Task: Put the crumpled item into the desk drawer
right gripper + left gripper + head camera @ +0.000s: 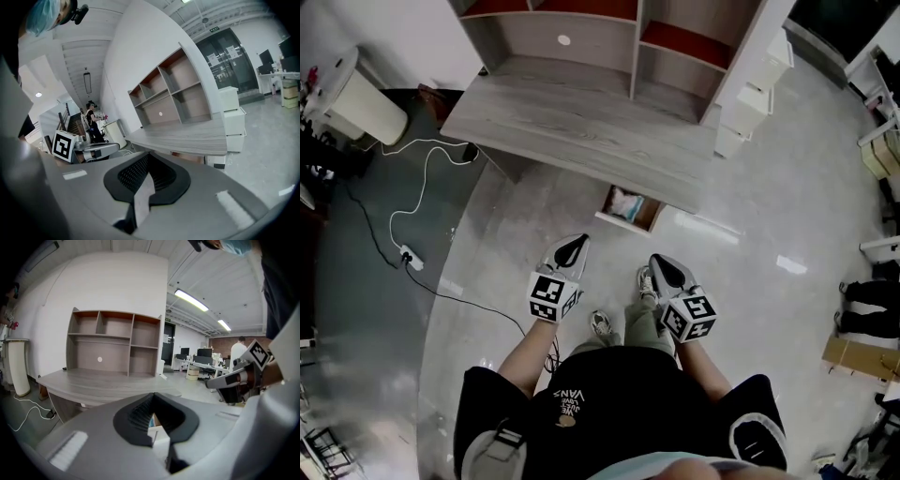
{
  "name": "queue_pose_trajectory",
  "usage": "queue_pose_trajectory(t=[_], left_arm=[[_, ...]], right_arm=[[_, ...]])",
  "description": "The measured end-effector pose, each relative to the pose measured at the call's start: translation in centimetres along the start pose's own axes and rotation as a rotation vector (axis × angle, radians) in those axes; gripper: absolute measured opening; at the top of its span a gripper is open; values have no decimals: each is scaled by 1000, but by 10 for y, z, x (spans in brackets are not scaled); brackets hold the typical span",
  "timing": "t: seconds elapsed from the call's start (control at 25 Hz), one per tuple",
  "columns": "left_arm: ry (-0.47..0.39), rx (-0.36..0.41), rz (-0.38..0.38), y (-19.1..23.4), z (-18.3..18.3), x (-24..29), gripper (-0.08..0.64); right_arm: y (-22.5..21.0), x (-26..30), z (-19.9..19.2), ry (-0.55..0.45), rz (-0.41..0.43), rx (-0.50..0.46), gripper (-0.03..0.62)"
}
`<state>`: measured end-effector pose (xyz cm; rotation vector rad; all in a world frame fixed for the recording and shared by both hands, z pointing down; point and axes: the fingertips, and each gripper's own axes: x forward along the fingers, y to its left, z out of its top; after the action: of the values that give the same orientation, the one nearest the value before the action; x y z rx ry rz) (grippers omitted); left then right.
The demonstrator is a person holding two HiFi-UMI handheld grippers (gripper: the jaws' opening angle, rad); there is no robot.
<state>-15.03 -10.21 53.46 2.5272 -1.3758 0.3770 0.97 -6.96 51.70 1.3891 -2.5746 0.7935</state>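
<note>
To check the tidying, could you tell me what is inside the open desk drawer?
A pale crumpled item lies in the drawer; the desk top covers the drawer's rear, so that part cannot be seen.

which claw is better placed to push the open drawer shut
left, narrowly: the left claw sits nearer the open drawer and points at it; the right claw is further back. both are shut

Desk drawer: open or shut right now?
Open. In the head view the drawer sticks out from under the front edge of the desk, and a pale item lies inside it.
</note>
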Motion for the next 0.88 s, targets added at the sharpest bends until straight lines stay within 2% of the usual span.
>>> queue_pose_trajectory(t=[0.28, 0.6, 0.88], left_arm=[[-43, 5, 25, -1, 12, -48, 52], [-97, -43, 95, 1, 20, -88, 52], [-111, -59, 114, 1, 18, -108, 52]], right_arm=[[25, -4, 2, -12, 16, -17, 2], [48, -4, 12, -37, 38, -44, 2], [61, -6, 14, -47, 47, -56, 2]])
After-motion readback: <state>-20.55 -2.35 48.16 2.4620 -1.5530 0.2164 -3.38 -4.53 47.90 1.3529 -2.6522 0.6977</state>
